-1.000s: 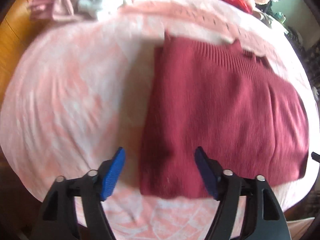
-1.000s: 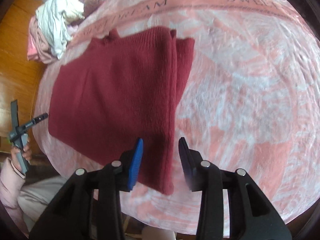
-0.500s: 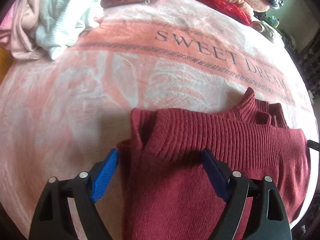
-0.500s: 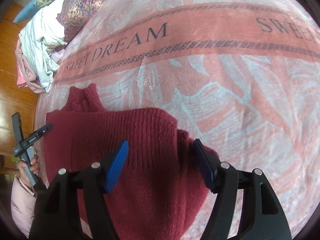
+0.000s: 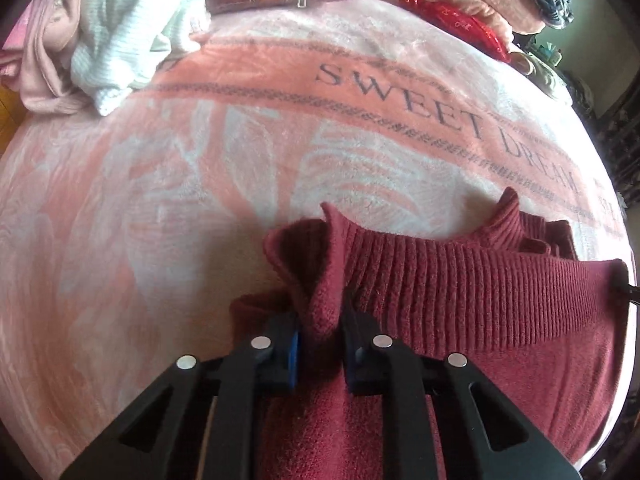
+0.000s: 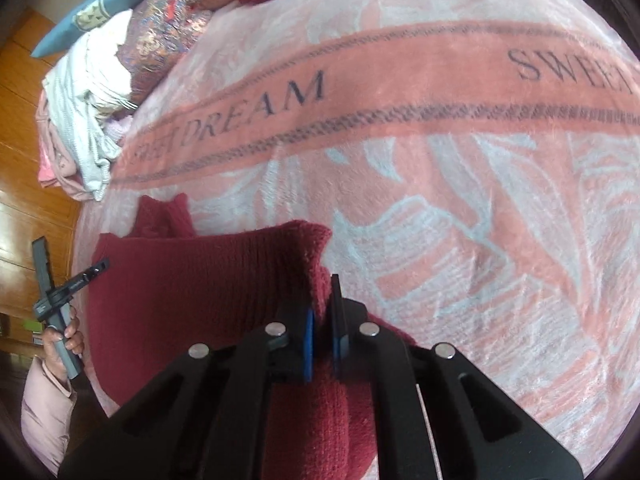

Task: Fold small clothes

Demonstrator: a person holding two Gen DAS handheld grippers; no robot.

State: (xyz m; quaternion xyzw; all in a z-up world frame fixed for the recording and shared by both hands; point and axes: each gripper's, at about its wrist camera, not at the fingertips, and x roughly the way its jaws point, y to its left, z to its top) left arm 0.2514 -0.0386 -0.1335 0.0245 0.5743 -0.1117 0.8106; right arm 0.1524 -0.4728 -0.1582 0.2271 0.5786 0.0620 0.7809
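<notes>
**Both grippers pinch the maroon sweater's far edge**

Left wrist view: the left gripper [image 5: 320, 344] has its jaws closed on a bunched corner of the maroon sweater [image 5: 460, 304], at the ribbed band. The sweater lies on a pink blanket [image 5: 200, 184] lettered "SWEET DREAM" on a bed, with a pile of pale clothes [image 5: 120, 28] at the far left edge.

Right wrist view: the right gripper [image 6: 322, 336] has its jaws closed on the sweater's [image 6: 192, 292] opposite corner, the fabric pinched between blue pads. The person's hand [image 6: 64, 338] grips the other tool's handle at the left, beside the sweater.
</notes>
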